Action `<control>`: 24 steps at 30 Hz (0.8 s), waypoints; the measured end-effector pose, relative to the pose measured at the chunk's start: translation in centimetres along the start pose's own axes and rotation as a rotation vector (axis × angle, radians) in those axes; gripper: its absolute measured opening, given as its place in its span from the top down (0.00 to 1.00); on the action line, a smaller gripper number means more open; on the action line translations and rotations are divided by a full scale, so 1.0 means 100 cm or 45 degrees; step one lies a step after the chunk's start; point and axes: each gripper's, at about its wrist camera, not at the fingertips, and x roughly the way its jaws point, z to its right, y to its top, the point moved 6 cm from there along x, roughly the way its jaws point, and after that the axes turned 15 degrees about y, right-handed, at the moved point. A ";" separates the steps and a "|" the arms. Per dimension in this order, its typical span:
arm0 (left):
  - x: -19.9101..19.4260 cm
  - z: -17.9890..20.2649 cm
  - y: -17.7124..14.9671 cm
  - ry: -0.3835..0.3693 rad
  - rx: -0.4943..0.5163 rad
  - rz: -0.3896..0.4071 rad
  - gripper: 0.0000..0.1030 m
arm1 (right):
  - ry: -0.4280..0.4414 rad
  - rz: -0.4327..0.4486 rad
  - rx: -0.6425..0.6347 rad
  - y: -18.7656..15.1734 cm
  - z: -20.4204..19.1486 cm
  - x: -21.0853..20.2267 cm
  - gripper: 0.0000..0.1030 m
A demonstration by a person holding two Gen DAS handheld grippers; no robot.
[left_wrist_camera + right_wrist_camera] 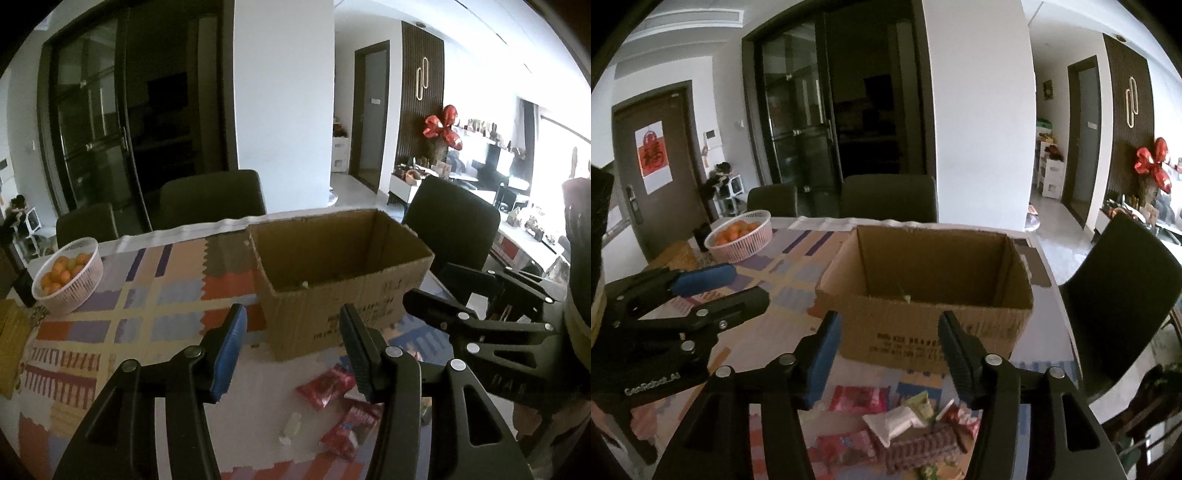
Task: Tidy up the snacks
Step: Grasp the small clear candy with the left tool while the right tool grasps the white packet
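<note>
Nearest, we list two grippers, both released and carrying nothing: our left gripper [293, 350] and our right gripper [890, 358], each hovering above the counter [122, 295] with its jaws spread wide.

Just below them, loose on the patterned cloth, lie the snack packets. From the right wrist view we count roughly six, overlapping: a red packet [858, 398], a white pouch [897, 424], a green-and-yellow packet [921, 402], a small red packet [962, 415], a dark ridged pack [919, 448] and a pinkish-red packet [838, 450]. The heap hides edges, so the count is approximate.

Beyond the packets stands one cardboard box [923, 295], open-topped, upright, apparently nearly empty; one small pale scrap shows at its floor.

Farther left, one pink basket of oranges [740, 236]; fruit too crowded to count. Past the counter edge, three dark chairs [890, 197].

Risks, as we judge them: the packets overlap, so a closing gripper may pinch two at once or slip off glossy film; the two grippers sit close together and could collide; a careless reach could shove the light box.
</note>
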 end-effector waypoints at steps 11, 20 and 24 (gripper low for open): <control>0.003 -0.001 -0.048 0.024 0.004 -0.084 0.49 | -0.006 -0.116 0.059 -0.049 -0.006 0.010 0.45; 0.022 0.000 -0.088 0.012 -0.016 -0.213 0.49 | -0.017 -0.201 0.126 -0.078 0.003 0.027 0.45; 0.036 0.001 -0.104 0.016 -0.014 -0.266 0.49 | -0.028 -0.238 0.162 -0.089 0.009 0.036 0.45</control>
